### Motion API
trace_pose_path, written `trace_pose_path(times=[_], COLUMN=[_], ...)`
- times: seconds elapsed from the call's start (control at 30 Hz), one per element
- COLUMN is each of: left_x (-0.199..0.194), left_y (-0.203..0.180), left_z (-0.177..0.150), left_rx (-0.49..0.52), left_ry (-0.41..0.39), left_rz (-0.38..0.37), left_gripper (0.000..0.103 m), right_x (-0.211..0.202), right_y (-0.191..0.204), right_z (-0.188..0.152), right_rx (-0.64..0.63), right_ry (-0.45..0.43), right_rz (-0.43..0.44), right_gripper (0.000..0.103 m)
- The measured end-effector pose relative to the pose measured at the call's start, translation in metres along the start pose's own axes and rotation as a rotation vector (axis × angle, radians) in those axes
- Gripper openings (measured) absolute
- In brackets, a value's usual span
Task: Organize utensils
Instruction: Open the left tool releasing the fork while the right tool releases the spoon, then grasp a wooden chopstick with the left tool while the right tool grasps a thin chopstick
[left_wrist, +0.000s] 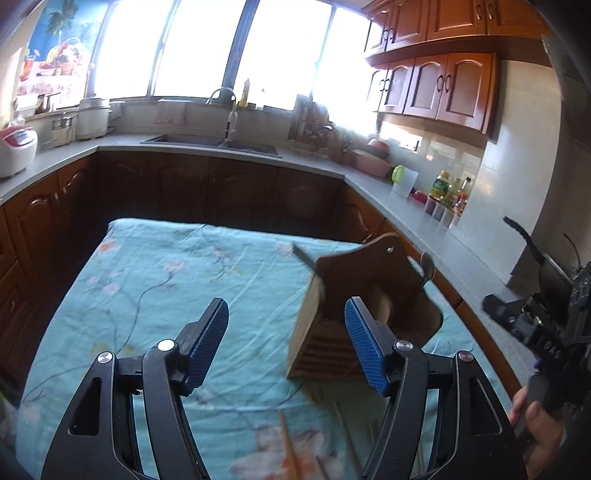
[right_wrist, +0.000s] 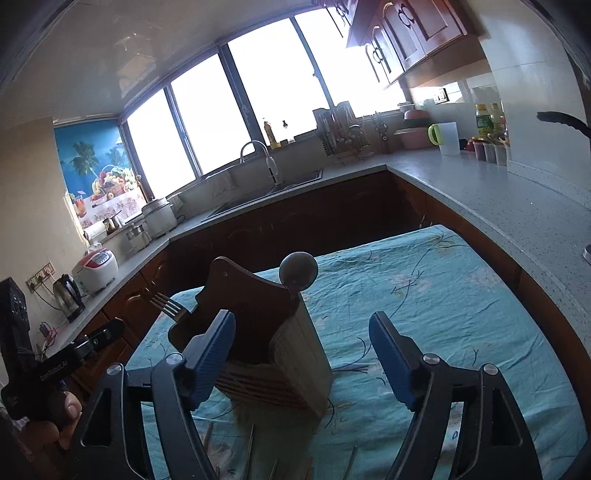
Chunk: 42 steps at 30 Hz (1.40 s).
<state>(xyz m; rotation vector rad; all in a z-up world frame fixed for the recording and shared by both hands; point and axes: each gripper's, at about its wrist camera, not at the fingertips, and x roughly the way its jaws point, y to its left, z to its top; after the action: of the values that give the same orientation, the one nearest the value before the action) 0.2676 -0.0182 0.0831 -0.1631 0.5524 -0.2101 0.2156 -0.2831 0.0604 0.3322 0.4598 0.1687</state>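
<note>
Wooden and slatted near its base, the utensil holder stands upright on the turquoise floral cloth that covers the table, toward the side of the table nearest the right-hand counter. A spoon sticks up out of it, bowl uppermost, and a fork leans out of its other side with the tines pointing away. Several thin chopsticks lie flat on the cloth just in front of the holder, at the near edge of both views; how many there are is hard to tell, since the gripper bodies hide part of them.

Above the cloth, the left gripper hangs with its blue-padded fingers spread wide and nothing between them; the holder sits just ahead of its right finger. Likewise, the right gripper has its fingers wide apart and empty, with the holder showing in the gap, closer to the left finger and apparently apart from both.

Beyond the table, a grey countertop wraps around the room, with a sink under bright windows, a rice cooker, a kettle and bottles.
</note>
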Motion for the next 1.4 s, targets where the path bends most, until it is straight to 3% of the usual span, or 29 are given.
trace_pose_path(times=[0.2, 0.63, 0.97, 1.4], left_x=[-0.022, -0.043, -0.039, -0.013], left_y=[0.018, 0.026, 0.023, 0.013], left_z=[-0.028, -0.089, -0.113, -0.116], left_rx=[-0.036, -0.082, -0.083, -0.043], left_ry=[0.05, 0.162, 0.229, 0.313], left_rz=[0.02, 0.027, 0.034, 0.057], left_gripper=[0.069, 0.069, 0.069, 0.069], right_x=[-0.034, -0.072, -0.072, -0.048], right_y=[-0.006, -0.017, -0.015, -0.009], right_z=[-0.014, -0.072, -0.102, -0.108], right_rx=[0.021, 0.08, 0.084, 0.065], right_ry=[-0.006, 0.07, 0.128, 0.191], right_rz=[-0.009, -0.039, -0.048, -0.07], right_gripper=[0.085, 0.085, 0.085, 0.085])
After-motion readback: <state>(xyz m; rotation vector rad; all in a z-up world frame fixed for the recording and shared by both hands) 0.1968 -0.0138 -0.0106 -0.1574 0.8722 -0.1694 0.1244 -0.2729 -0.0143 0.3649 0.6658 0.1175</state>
